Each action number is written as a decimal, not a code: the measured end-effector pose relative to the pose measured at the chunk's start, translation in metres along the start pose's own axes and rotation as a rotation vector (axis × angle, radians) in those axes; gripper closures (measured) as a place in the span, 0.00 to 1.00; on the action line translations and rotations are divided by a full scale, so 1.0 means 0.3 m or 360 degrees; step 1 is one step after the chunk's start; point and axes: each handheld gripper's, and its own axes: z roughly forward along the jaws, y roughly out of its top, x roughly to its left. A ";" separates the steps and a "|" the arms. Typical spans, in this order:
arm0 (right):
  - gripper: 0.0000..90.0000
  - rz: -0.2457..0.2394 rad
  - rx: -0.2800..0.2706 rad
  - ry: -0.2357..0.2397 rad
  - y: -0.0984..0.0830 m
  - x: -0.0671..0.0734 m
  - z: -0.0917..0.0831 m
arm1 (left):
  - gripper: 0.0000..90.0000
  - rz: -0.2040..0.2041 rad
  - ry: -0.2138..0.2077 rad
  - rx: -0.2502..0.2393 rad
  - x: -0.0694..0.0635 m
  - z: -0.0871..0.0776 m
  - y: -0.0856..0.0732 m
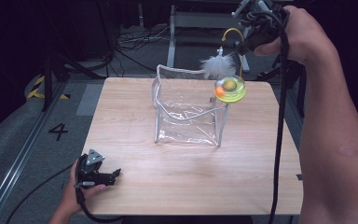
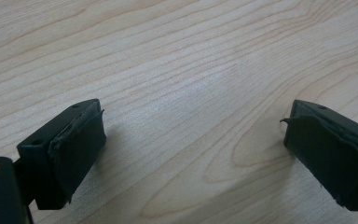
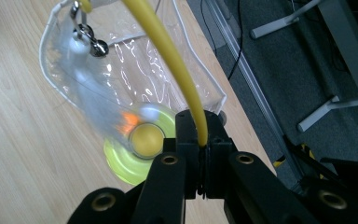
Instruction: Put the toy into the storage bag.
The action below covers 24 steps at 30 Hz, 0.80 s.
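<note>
The right gripper [image 1: 240, 46] is clamping tight on the yellow wire [image 3: 168, 51] of a cat toy [image 1: 230, 88], holding its green disc and white feather [image 1: 217, 65] in the air at the far right corner of the clear plastic bag [image 1: 186, 109]. The bag is standing open on the wooden table [image 1: 135, 182], with grey floor and cables beyond. The left gripper [image 1: 109, 176] is resting at the table's near left edge, jaws wide apart and holding nothing. The right arm is reaching high past the table's far edge.

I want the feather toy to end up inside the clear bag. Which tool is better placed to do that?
Probably the right tool: it is shut on the yellow wire of the feather toy, holding it above the clear bag. The left tool rests open at the table's near corner, apart from both.
</note>
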 end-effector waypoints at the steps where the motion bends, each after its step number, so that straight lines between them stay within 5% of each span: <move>1: 0.98 -0.0002 -0.0009 0.0006 0.005 0.002 0.001 | 0.06 0.0000 -0.0001 0.0000 0.000 0.000 0.000; 24: 0.98 -0.0036 -0.0032 0.0082 0.093 0.024 0.165 | 0.06 0.0004 0.0001 -0.0001 0.001 0.000 0.000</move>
